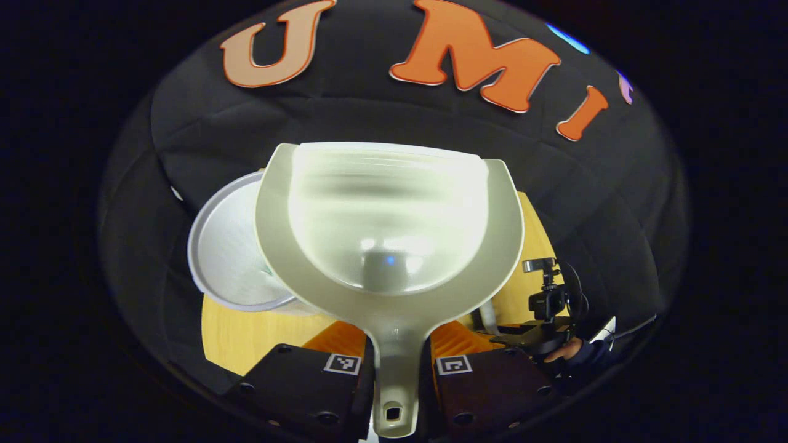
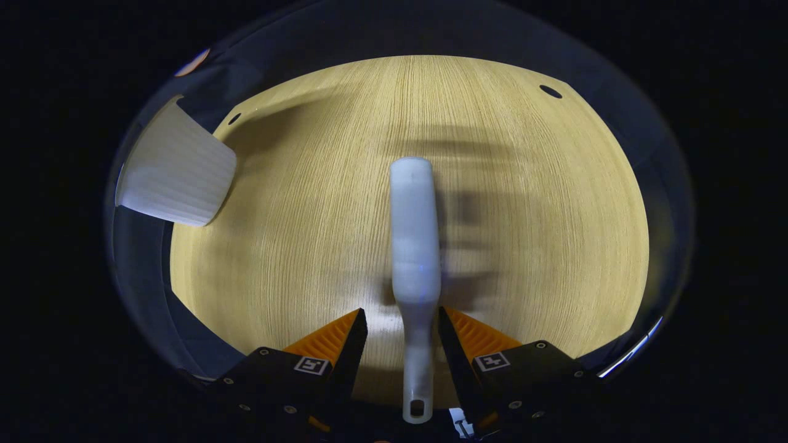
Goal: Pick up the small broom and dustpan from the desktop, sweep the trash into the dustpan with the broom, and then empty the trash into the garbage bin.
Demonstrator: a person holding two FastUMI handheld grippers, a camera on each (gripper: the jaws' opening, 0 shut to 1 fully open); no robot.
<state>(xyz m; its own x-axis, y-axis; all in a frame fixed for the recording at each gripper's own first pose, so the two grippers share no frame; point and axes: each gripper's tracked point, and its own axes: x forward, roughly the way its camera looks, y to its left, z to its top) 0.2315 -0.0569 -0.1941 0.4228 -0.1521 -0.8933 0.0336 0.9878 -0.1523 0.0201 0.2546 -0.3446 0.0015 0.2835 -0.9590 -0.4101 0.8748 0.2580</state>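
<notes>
In the left gripper view my left gripper (image 1: pixel 400 369) is shut on the handle of a pale translucent dustpan (image 1: pixel 388 221). The pan is raised with its hollow side toward the camera, it looks blurred, and I see no trash in it. Behind its left edge stands the round white garbage bin (image 1: pixel 228 258), mouth showing. In the right gripper view my right gripper (image 2: pixel 403 332) holds the white small broom (image 2: pixel 415 234) by its thin handle, above the wooden desktop (image 2: pixel 295 246). The ribbed white garbage bin (image 2: pixel 175 172) stands at the desktop's far left.
The other gripper (image 1: pixel 545 307), with a small camera on top and a hand behind it, hangs low at the right over the desktop (image 1: pixel 246 338). Black cloth walls the booth all round. Small dark holes (image 2: pixel 550 91) mark the desktop's far corners.
</notes>
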